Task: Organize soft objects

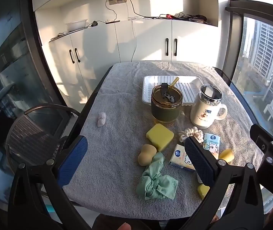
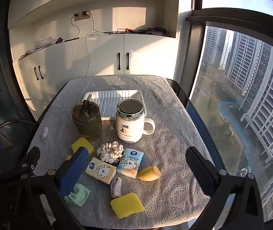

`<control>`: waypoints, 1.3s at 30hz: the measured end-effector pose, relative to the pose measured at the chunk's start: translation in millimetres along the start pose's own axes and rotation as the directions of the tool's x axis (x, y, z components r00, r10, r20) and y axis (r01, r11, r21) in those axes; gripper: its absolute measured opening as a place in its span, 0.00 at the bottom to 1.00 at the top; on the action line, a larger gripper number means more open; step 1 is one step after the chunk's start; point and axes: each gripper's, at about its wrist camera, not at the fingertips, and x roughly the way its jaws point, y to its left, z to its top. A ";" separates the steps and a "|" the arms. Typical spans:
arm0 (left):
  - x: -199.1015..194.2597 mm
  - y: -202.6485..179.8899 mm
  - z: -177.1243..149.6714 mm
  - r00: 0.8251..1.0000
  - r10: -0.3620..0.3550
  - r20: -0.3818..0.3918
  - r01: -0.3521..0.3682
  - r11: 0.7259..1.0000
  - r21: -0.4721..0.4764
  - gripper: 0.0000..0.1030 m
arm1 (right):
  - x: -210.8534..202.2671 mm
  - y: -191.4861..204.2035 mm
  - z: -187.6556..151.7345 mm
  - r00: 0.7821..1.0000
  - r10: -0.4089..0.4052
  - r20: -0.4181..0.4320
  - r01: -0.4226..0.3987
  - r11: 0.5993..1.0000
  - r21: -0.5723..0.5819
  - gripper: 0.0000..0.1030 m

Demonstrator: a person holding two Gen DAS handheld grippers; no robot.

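Both tools hang above the near edge of the worktop (image 1: 117,103), which is draped in a grey towel. The left hand-held gripper (image 1: 134,157) is spread wide with nothing between its fingers, and the right hand-held gripper (image 2: 136,164) is just as wide and bare.

The soft things lie scattered over the near half:
- a green cloth (image 1: 155,182) crumpled near the near edge
- a yellow sponge (image 1: 159,137) in front of the green tumbler (image 1: 166,105)
- a beige makeup sponge (image 1: 146,154) touching the cloth
- a white rope knot (image 2: 110,151) in front of the white mug (image 2: 129,122)
- two tissue packs (image 2: 101,169) side by side

A white tray (image 2: 115,95) sits toward the far edge.
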 end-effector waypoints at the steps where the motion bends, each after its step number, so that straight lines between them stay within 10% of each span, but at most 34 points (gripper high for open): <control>1: -1.1 0.0 -0.4 1.000 0.007 0.002 -0.007 1.000 0.002 1.00 | 0.0 0.2 0.0 1.000 -0.002 -0.001 0.002 1.000 -0.001 1.00; 39: 3.5 2.6 1.3 1.000 0.007 -0.006 -0.007 1.000 0.014 1.00 | 1.9 1.1 -2.5 1.000 -0.004 -0.010 0.004 1.000 -0.003 1.00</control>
